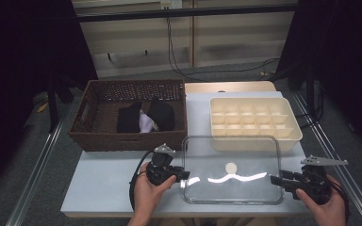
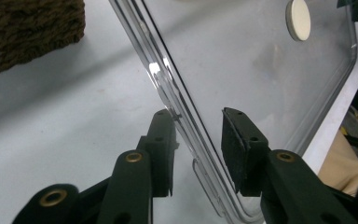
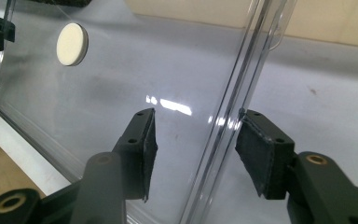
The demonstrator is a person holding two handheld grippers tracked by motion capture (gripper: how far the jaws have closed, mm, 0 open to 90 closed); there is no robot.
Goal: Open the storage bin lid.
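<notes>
A clear plastic lid with a round cream disc at its middle lies at the front of the white table. My left gripper is at its left edge, my right gripper at its right edge. In the left gripper view the lid's rim runs between the jaws of the left gripper; one pad sits close beside it and the other stands apart. In the right gripper view the lid's rim passes between the right gripper's spread jaws with a gap on the inner side. The disc shows in both.
A brown wicker basket with black cloth and something white inside stands at the back left. A cream tray with several compartments sits at the back right, just beyond the lid's far edge. Bare table lies left of the lid.
</notes>
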